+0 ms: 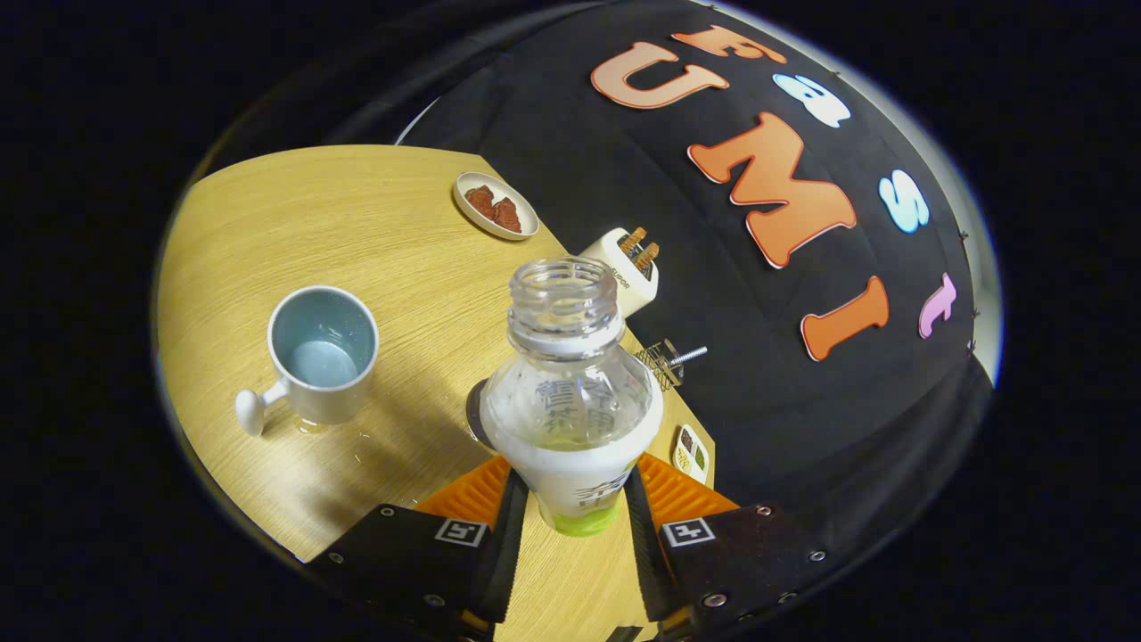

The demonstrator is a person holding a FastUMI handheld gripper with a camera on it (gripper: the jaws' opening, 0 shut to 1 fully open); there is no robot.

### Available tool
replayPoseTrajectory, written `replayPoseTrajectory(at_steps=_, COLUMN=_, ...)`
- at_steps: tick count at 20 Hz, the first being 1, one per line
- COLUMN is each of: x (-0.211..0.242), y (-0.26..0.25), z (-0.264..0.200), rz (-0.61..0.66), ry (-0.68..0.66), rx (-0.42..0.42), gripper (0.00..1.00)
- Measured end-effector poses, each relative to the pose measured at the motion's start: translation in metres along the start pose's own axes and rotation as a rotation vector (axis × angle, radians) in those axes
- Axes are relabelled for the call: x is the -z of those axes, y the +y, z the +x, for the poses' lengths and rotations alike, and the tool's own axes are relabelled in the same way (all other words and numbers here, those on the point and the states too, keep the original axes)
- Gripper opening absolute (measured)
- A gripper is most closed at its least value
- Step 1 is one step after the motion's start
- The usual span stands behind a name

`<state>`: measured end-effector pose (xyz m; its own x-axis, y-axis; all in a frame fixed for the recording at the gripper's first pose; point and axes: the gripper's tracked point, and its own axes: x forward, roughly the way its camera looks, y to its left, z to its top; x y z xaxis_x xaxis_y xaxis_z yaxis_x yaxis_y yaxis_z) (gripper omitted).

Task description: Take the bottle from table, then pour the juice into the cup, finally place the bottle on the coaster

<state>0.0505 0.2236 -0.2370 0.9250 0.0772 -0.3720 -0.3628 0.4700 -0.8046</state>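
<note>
Wooden table (294, 214) backs the uncapped clear bottle (570, 392), gripper (570, 499) clamping it.

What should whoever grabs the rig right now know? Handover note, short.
Gripper: shut on the bottle, both fingers pressing its lower body.
Bottle: uncapped, held roughly upright between the fingers, looks mostly empty with a little liquid at the bottom.
Cup: upright on the table, off to the side of the bottle; some pale liquid shows at its bottom.
Coaster: dark disc on the table just behind the bottle, mostly hidden.
Done: bottle picked up; pour appears done.
Left: set the bottle on the coaster, then open the fingers.
</note>
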Motion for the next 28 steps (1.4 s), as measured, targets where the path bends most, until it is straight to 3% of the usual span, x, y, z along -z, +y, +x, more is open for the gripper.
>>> replayPoseTrajectory(at_steps=16, x=-0.037, y=0.027, z=0.006, rz=-0.651, ry=-0.11, rx=0.125, gripper=0.57)
replayPoseTrajectory(at_steps=28, x=-0.055, y=0.033, z=-0.003, rz=-0.885, ry=-0.166, rx=0.185, gripper=0.57)
